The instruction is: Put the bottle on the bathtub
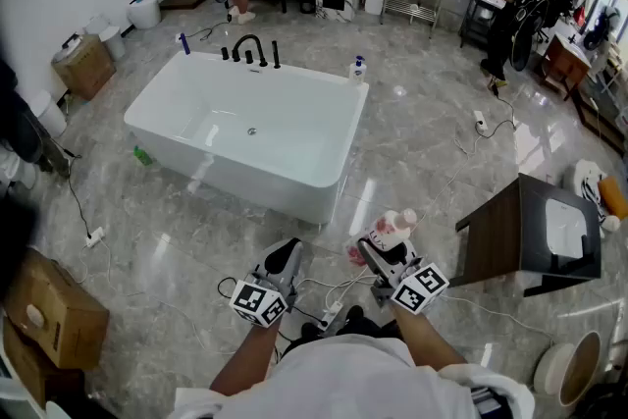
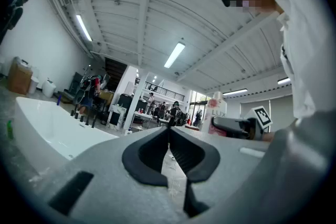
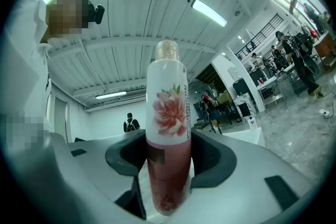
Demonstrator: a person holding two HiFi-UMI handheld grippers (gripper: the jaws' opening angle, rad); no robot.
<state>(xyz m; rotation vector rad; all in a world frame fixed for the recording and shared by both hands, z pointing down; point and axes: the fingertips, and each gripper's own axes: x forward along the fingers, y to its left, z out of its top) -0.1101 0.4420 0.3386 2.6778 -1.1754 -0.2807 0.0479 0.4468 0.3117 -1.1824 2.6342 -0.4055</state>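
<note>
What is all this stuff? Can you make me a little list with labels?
Bathtub: white, out in front of the person
Bottle: pink and white, with a flower picture
Right gripper: shut on the bottle
Left gripper: jaws together, holding nothing
On the tub rim: black faucet; small white bottle at one corner
Job so far: bottle not yet on the bathtub

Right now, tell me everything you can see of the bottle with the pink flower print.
The white plastic bottle with a pink flower print has a pale round cap and a reddish-pink lower half. It is clamped at its lower half between the right gripper's jaws, above the marbled floor, short of the white bathtub.
</note>
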